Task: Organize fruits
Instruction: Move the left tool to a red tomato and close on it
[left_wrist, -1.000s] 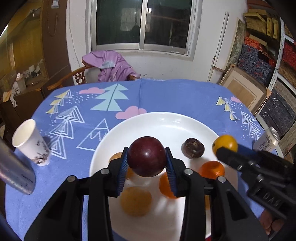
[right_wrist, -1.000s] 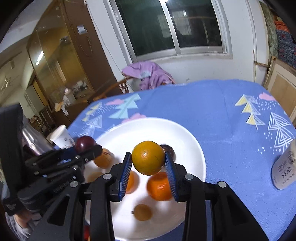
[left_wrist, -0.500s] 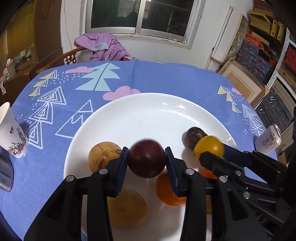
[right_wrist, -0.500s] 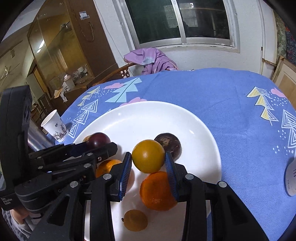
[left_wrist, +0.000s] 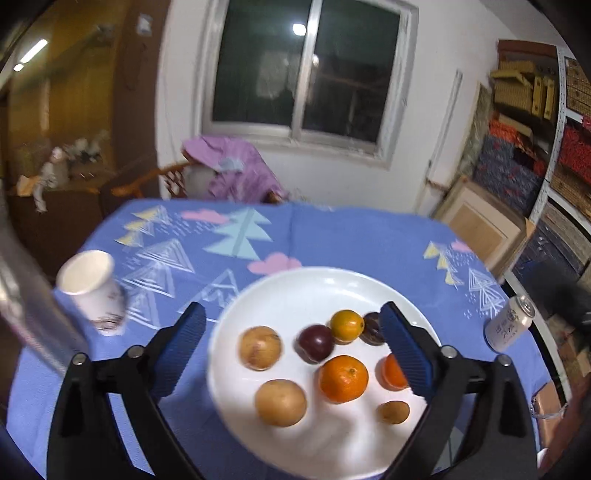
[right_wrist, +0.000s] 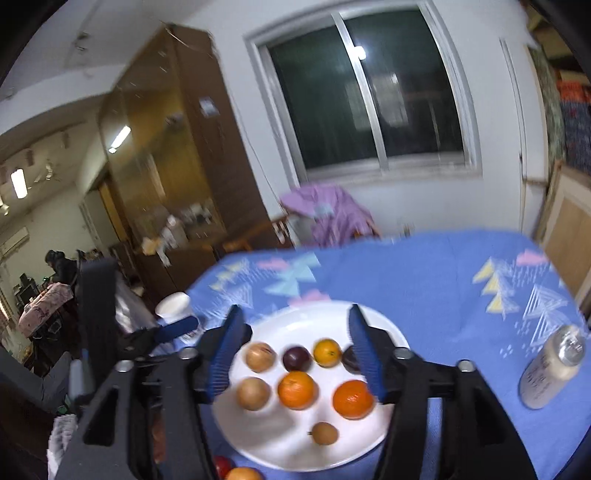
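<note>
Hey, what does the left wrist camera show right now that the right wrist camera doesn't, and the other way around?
Only the left wrist view shows the shelves of stacked boxes on the right. Only the right wrist view shows the left gripper from the side, a red fruit below the plate, and the lit room beyond the cabinet. Both show the white plate holding eight fruits, the paper cup, the can, the window, and open fingers.

Left gripper (left_wrist: 293, 343) and right gripper (right_wrist: 295, 354) both hover with fingers spread wide, holding nothing
</note>
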